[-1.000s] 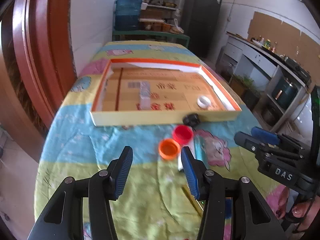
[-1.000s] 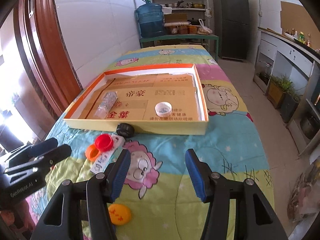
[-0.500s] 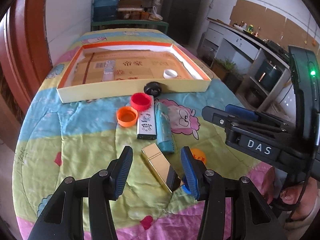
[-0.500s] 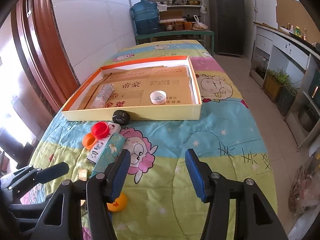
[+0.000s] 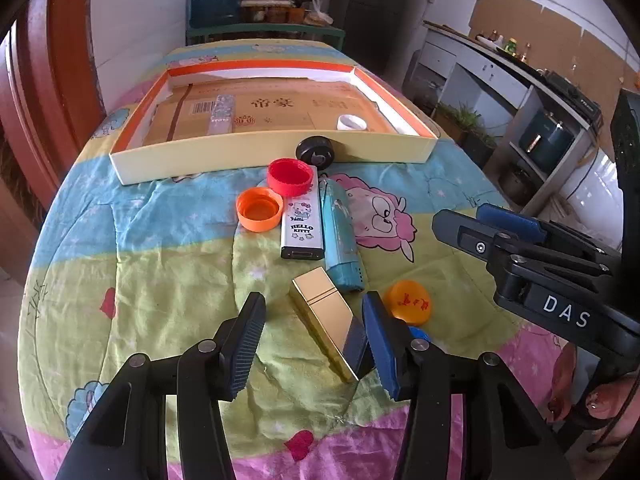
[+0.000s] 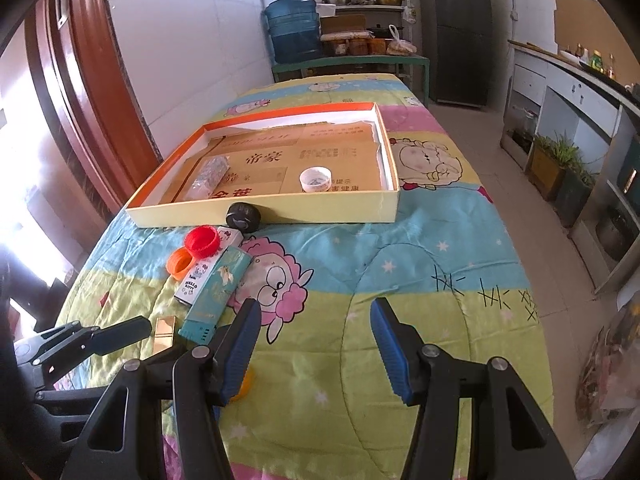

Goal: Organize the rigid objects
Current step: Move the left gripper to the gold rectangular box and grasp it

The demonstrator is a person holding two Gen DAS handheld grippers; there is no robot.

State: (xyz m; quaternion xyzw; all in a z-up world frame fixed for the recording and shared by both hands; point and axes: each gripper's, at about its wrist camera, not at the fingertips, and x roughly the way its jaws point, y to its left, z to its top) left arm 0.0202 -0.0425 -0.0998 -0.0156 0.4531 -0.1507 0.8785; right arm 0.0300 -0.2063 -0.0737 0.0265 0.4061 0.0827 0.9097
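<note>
A gold box lies on the quilt between the fingers of my left gripper, which is open; its near end is close to the right pad, the left pad stands apart. Beyond it lie a teal box, a white Hello Kitty box, an orange cap, a red cap and a black cap. An orange lid sits to the right. My right gripper hovers open over bare quilt, with nothing between its fingers.
A shallow orange-rimmed tray at mid-table holds a white cap and a clear packet. A wooden door frame stands at the left. Cabinets, a water jug and a fridge lie beyond the table. A hand grips the right tool.
My left gripper has pulled back and sunk toward the near end of the table, turning from the tray to the gold box, which now lies between its fingers. The right gripper has stayed put.
</note>
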